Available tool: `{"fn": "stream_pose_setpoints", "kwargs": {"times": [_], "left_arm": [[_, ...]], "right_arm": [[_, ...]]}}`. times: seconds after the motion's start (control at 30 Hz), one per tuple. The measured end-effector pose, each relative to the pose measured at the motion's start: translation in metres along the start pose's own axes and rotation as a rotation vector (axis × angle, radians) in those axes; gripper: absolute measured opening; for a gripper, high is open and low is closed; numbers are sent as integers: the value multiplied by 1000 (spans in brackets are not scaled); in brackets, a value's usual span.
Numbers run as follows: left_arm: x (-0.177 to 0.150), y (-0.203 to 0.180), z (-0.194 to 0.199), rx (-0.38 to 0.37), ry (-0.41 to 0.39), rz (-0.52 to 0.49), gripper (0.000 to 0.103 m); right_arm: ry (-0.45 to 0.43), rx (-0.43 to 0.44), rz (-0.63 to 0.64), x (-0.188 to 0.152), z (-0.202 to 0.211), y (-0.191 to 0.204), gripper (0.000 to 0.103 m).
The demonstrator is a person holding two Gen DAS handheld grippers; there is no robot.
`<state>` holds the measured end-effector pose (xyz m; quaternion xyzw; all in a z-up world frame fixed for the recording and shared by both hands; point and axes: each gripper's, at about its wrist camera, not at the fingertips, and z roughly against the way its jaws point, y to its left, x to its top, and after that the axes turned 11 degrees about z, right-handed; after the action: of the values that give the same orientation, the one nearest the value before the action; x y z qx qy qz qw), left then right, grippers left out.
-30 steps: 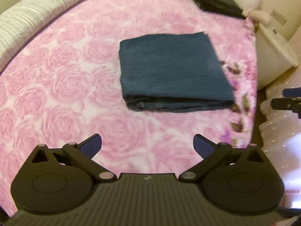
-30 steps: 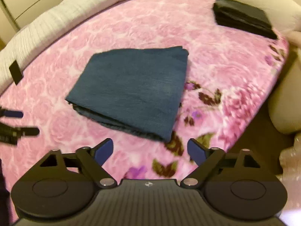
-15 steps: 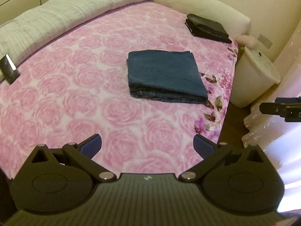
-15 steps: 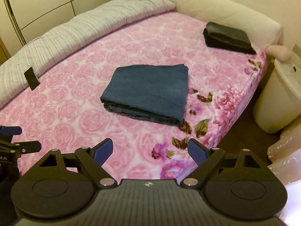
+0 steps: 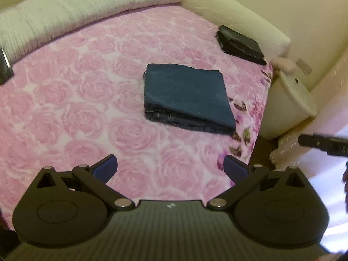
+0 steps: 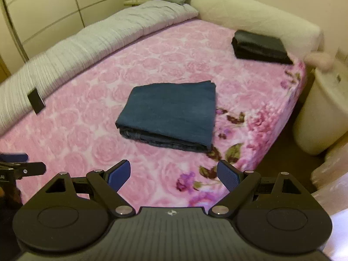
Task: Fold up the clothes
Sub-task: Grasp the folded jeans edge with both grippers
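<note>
Both grippers, left (image 5: 169,166) and right (image 6: 174,171), had backed off spread and empty, jeans (image 6: 171,114) sat neatly folded.

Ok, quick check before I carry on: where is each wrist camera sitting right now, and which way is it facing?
Left wrist: behind the open left gripper, above the bed's near edge, facing the folded blue jeans; the right gripper pokes in at right.
Right wrist: behind the open right gripper, same direction, jeans slightly left of centre; the left gripper shows at left.
Shared: jeans, pink rose blanket, folded black garment by the cream bolster, white bin.
</note>
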<state>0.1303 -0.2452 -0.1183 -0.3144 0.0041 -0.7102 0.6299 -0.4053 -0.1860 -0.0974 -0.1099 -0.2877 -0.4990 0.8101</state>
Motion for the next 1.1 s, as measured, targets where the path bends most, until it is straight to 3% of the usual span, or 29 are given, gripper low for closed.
{"fn": "stream_pose_setpoints", "kwargs": {"times": [0.2, 0.37, 0.63, 0.83, 0.93, 1.0, 1.03, 1.1], "left_arm": [[47, 4, -57, 22, 24, 73, 102], [89, -3, -136, 47, 81, 94, 102], [156, 0, -259, 65, 172, 11, 101], [189, 34, -331, -8, 272, 14, 98], [188, 58, -361, -136, 403, 97, 95], [180, 65, -379, -166, 496, 97, 96], [178, 66, -383, -179, 505, 89, 102], [177, 69, -388, -200, 514, 86, 102]], "right_arm": [[23, 67, -91, 29, -55, -34, 89], [74, 160, -88, 66, -137, -79, 89], [170, 306, -99, 115, -269, -142, 88], [226, 368, -117, 111, -341, -147, 88], [223, 398, -149, 103, -359, -148, 88], [221, 410, -194, 96, -368, -152, 88], [216, 430, -219, 94, -372, -153, 88], [199, 468, -249, 90, -379, -155, 88]]}}
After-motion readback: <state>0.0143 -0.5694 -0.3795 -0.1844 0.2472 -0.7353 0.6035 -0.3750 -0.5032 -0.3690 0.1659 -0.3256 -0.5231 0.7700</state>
